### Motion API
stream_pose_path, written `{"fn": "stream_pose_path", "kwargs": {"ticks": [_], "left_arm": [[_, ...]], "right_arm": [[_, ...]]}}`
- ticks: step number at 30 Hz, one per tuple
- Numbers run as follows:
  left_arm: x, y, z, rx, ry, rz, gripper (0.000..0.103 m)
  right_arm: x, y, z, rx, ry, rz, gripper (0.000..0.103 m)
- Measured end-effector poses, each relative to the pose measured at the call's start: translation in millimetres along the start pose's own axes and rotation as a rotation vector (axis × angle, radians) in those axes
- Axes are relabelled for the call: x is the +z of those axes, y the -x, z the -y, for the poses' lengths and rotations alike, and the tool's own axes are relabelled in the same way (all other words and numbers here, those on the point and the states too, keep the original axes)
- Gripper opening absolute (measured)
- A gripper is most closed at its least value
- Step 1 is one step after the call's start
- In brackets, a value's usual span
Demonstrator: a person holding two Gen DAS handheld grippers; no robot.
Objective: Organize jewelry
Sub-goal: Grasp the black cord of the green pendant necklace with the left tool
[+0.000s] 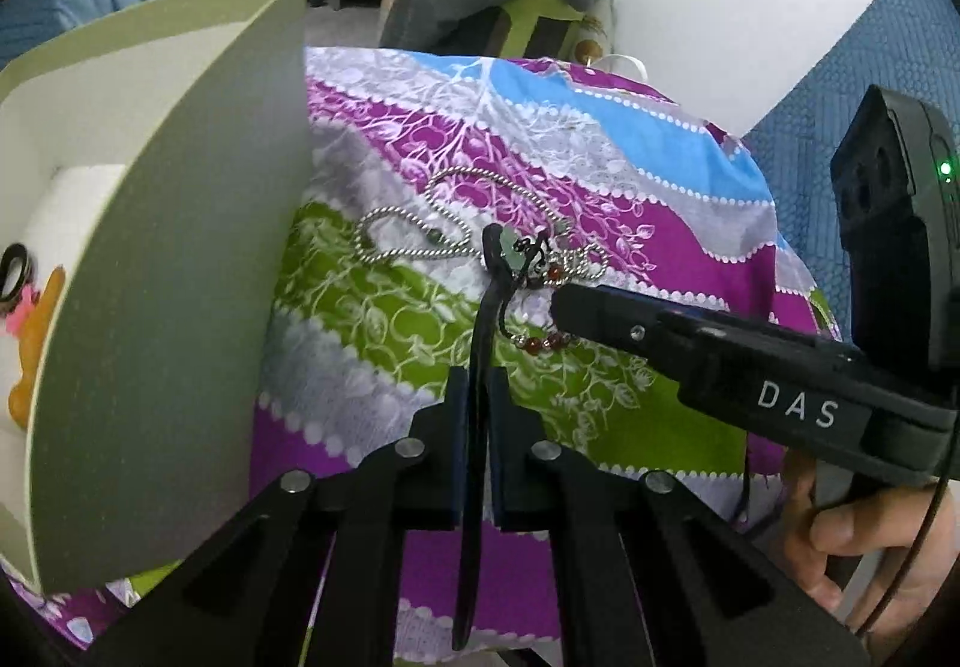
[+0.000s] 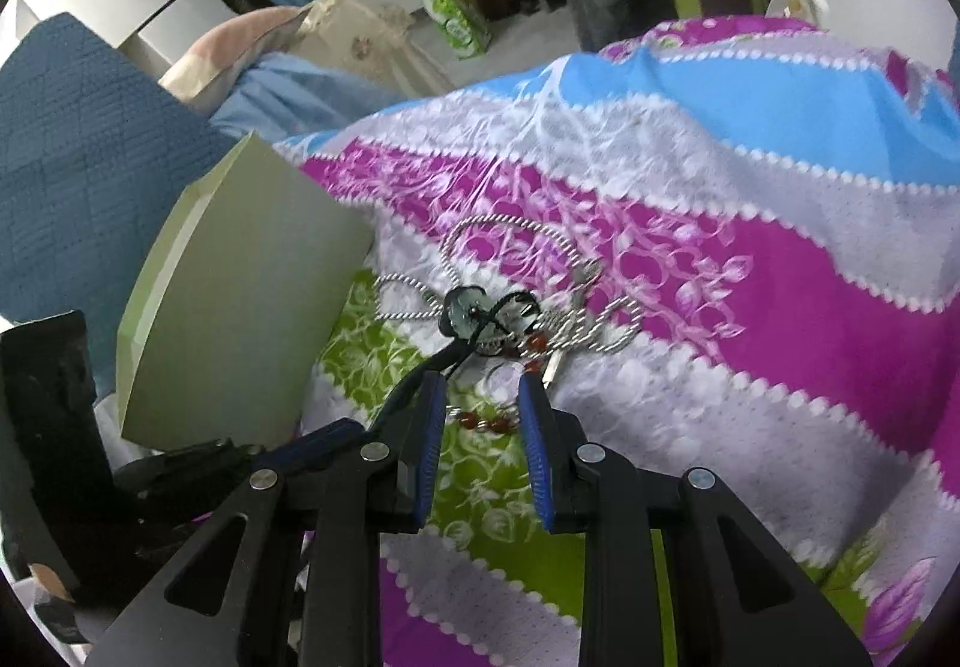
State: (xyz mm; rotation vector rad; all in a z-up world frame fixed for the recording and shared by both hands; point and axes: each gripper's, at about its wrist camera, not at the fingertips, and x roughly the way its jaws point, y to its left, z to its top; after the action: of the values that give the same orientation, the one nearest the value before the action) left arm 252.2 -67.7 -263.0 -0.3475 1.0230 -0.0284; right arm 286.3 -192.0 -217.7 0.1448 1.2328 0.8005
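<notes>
A black hair stick [image 1: 480, 343] with green glass ornaments at its far end [image 2: 465, 310] lies aslant over the patterned bedspread, and my left gripper [image 1: 478, 373] is shut on its shaft. A silver chain necklace [image 1: 444, 199] sprawls on the cloth behind it. Red beads [image 1: 543, 343] on a thin wire lie beside the stick. My right gripper [image 2: 480, 385] stands open just above the red beads [image 2: 486, 421], blue pads apart and pressing on nothing. In the left wrist view the right gripper [image 1: 564, 310] comes in from the right, its tip over the beads.
A pale green box [image 1: 180, 247] with a white inside stands at the left, holding a dark ring [image 1: 15, 271] and an orange trinket [image 1: 33, 355]. Its wall [image 2: 240, 307] rises close beside the jewelry. A hand [image 1: 864, 547] holds the right gripper's handle. Clothes and bags lie beyond the bed.
</notes>
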Motion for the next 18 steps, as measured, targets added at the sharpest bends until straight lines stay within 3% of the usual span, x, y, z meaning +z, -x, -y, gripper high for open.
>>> {"fn": "stream_pose_path", "kwargs": {"ticks": [7,15,18], "left_arm": [[-4.3,-0.1,-1.0,-0.008,0.012,-0.003,0.005],[-4.0,-1.3,-2.7,-0.018,0.027,-0.009,0.005],[-3.6,-3.0,-2.4,-0.021,0.03,-0.008,0.005]], "right_arm": [[0.0,-10.2,-11.8,0.004,0.029,0.004,0.023],[12.6,-25.0,7.1,0.021,-0.081,0.015,0.023],[15.7,-28.1,9.7,0.061,-0.111,0.02,0.013]]}}
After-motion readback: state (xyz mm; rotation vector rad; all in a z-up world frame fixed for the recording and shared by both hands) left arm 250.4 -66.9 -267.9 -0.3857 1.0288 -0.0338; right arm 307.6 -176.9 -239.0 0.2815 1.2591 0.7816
